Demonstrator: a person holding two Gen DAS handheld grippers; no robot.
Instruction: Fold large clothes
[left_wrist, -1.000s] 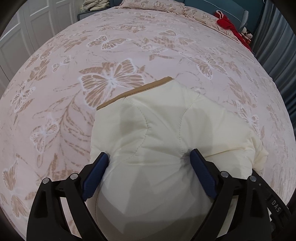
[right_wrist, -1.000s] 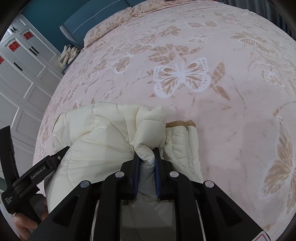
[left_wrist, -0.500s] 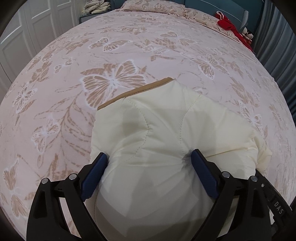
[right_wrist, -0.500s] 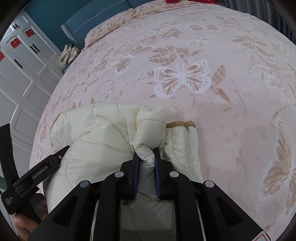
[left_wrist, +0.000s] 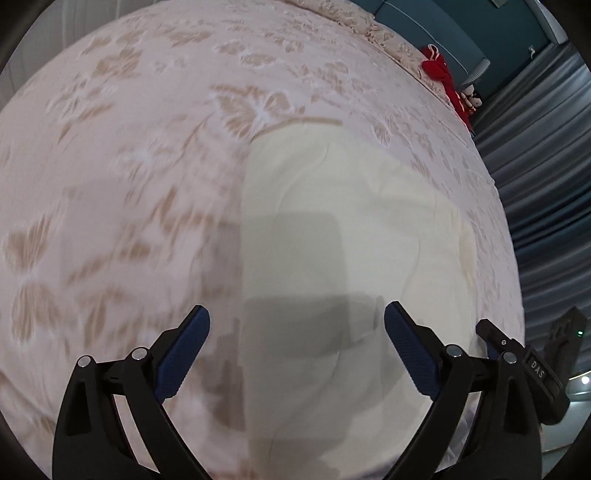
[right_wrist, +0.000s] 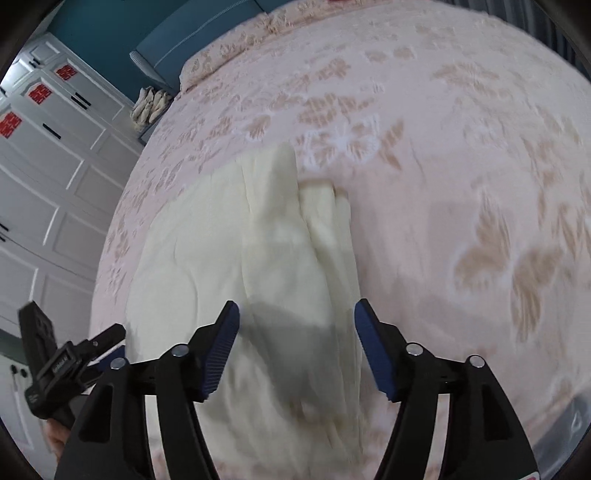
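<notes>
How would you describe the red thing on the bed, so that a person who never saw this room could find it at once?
Start from the large bed with its pink butterfly-print cover. Follow it to the far end by the blue headboard, on the side nearest the grey curtains. There lies a small, crumpled red cloth item, the only bright red thing on the bed, far from the cream padded garment.

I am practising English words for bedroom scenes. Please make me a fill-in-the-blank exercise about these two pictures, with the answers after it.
1. The cream jacket lies on a bedspread printed with ____.
2. Both tongs, left and right, stand ____, gripping nothing.
3. The garment at the far end of the bed is ____ in colour.
4. The wardrobe doors are ____.

Answers: butterflies; open; red; white
</notes>
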